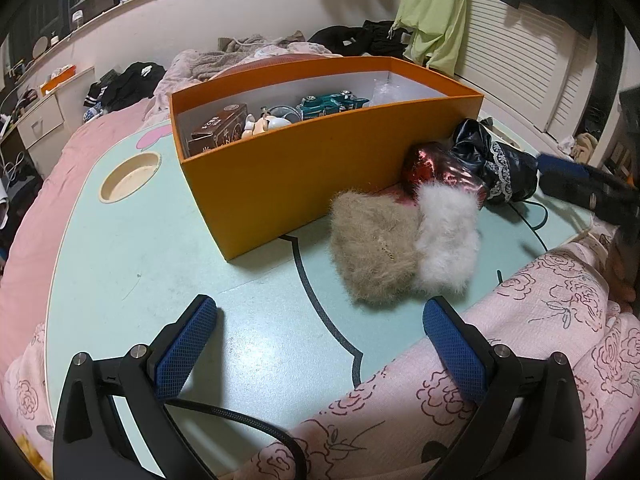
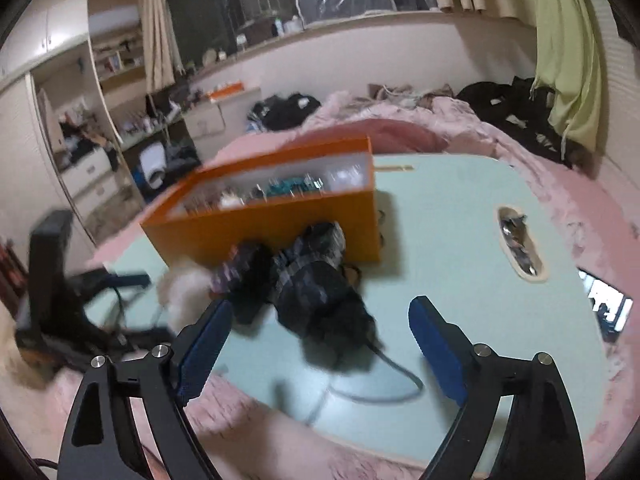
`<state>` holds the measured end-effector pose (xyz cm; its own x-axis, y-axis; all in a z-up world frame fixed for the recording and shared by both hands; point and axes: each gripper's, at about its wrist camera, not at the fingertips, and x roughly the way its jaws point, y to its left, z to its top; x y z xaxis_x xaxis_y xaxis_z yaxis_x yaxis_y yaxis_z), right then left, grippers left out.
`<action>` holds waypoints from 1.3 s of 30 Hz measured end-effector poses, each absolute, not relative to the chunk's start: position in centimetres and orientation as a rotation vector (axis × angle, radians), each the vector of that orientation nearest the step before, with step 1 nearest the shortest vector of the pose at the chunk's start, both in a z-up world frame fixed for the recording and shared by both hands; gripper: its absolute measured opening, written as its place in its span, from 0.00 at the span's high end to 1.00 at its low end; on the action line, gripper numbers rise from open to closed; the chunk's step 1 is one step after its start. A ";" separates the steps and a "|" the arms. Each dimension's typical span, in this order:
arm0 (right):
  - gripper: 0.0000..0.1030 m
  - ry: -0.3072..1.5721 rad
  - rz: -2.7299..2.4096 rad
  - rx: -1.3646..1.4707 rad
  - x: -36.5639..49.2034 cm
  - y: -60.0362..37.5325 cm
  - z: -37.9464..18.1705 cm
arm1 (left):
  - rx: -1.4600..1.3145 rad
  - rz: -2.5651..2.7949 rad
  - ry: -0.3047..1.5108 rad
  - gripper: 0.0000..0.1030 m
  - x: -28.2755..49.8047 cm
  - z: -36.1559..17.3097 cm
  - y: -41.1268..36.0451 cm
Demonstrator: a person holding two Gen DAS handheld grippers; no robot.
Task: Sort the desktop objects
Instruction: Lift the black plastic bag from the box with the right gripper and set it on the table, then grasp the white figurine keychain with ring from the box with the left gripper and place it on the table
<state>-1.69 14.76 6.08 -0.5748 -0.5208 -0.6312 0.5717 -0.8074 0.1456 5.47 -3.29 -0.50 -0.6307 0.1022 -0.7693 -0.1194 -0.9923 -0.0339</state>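
The left hand-held gripper [image 1: 320, 340] is open and holds nothing; its blue pads stand wide apart above the pale green counter [image 1: 120, 248]. The right hand-held gripper [image 2: 320, 332] is open too and empty, though its view is blurred. On the counter stands an orange box [image 1: 280, 168]. Inside it are a brown tin [image 1: 218, 130], a teal toy car [image 1: 332, 103] and a small pale figure [image 1: 264, 123]. Just in front of the box lie a beige furry pouch [image 1: 374, 248] and a white furry pouch [image 1: 446, 236], touching each other. Behind them are a shiny red pouch [image 1: 436, 166] and a black bag with lace [image 1: 496, 160], near the box wall.
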 end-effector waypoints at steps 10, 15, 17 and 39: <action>0.00 0.263 -2.369 0.959 -1.7 13.9 4.0 | -1.283 2.734 0.029 0.00 5.1 -0.5 -3.0; 0.00 0.259 -2.368 0.957 -1.7 14.0 4.0 | -1.211 2.765 -0.082 0.00 5.8 0.3 -4.0; 0.00 0.260 -2.368 0.957 -1.7 14.0 4.0 | -1.146 2.784 -0.126 0.00 6.1 1.0 -4.9; 0.00 0.259 -2.370 0.956 -1.6 14.1 4.1 | -1.375 2.999 -0.196 0.00 0.1 0.5 -7.7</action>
